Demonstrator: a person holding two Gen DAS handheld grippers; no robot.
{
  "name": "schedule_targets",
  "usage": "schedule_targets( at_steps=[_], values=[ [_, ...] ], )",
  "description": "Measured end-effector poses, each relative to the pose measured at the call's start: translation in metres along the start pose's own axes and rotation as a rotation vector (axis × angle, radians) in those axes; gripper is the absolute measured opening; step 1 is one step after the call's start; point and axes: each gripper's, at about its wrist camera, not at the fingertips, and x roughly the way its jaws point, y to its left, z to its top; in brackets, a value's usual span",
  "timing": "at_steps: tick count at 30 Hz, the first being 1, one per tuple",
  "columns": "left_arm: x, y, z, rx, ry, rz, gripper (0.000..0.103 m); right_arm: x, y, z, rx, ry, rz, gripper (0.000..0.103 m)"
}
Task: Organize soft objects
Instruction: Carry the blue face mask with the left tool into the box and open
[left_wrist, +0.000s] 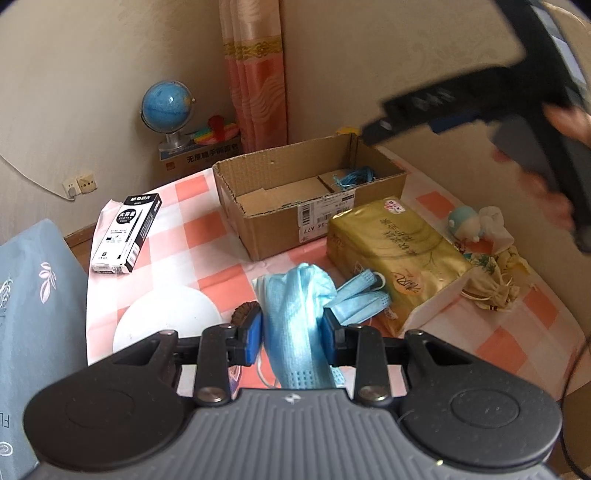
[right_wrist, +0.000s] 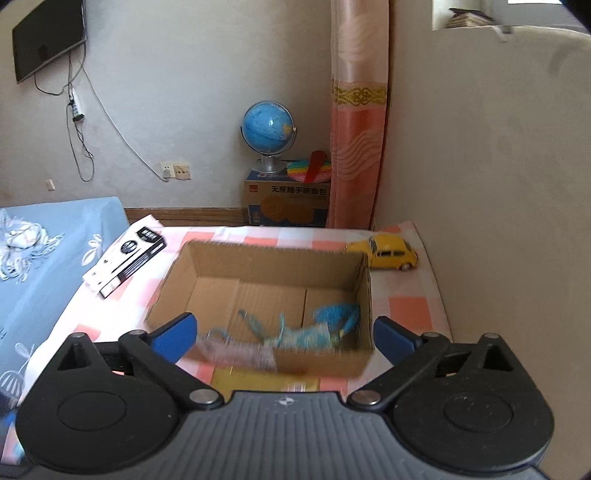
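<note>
Left gripper (left_wrist: 291, 334), bottom centre of its view, clamped on a pale blue face mask (left_wrist: 295, 317): pleated, crumpled, bunched upright between the blue pads. More folded masks (left_wrist: 364, 295) lie right of it against a gold tissue pack (left_wrist: 399, 254). Right gripper (right_wrist: 284, 336) spread wide, nothing between the pads, above the cardboard box (right_wrist: 266, 258); blue stringy soft item (right_wrist: 325, 325) in the box's lower right corner.
</note>
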Motion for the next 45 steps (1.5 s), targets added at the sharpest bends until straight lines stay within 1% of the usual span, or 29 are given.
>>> schedule_targets(
  at_steps=[4, 9, 12, 19, 25, 30, 38, 41, 42, 43, 44, 45],
  values=[
    [-0.003, -0.005, 0.002, 0.011, -0.003, 0.007, 0.031, -0.032, -0.002, -0.032, 0.003, -0.018, 0.011, 0.103],
    [-0.004, -0.009, 0.007, 0.016, 0.003, 0.014, 0.031, -0.059, -0.003, -0.072, 0.005, -0.027, 0.025, 0.103],
    [-0.004, -0.013, 0.011, 0.024, 0.003, 0.016, 0.031, -0.072, -0.002, -0.093, -0.004, -0.033, 0.018, 0.103],
    [0.001, -0.021, 0.028, 0.064, 0.009, 0.002, 0.032, -0.088, -0.001, -0.131, -0.011, 0.002, 0.015, 0.103],
    [0.018, -0.028, 0.056, 0.109, 0.011, -0.003, 0.032, -0.09, -0.001, -0.143, -0.002, 0.018, 0.029, 0.103],
    [0.042, -0.028, 0.083, 0.113, 0.018, -0.006, 0.032, -0.092, -0.001, -0.143, -0.004, 0.013, 0.043, 0.103],
    [0.096, -0.016, 0.123, 0.093, 0.031, 0.064, 0.032, -0.09, -0.004, -0.139, -0.019, 0.005, 0.03, 0.103],
    [0.114, -0.012, 0.133, 0.094, 0.015, 0.121, 0.042, -0.088, -0.007, -0.138, -0.017, 0.01, 0.029, 0.103],
    [0.118, -0.01, 0.135, 0.091, 0.012, 0.135, 0.059, -0.087, -0.007, -0.138, -0.019, 0.01, 0.029, 0.103],
    [0.122, -0.008, 0.137, 0.084, 0.01, 0.151, 0.08, -0.086, -0.008, -0.137, -0.022, 0.012, 0.029, 0.103],
    [0.123, -0.006, 0.138, 0.08, 0.002, 0.16, 0.084, -0.086, -0.008, -0.138, -0.024, 0.013, 0.028, 0.103],
    [0.122, -0.005, 0.138, 0.078, -0.01, 0.171, 0.085, -0.085, -0.008, -0.138, -0.026, 0.014, 0.028, 0.103]
  ],
)
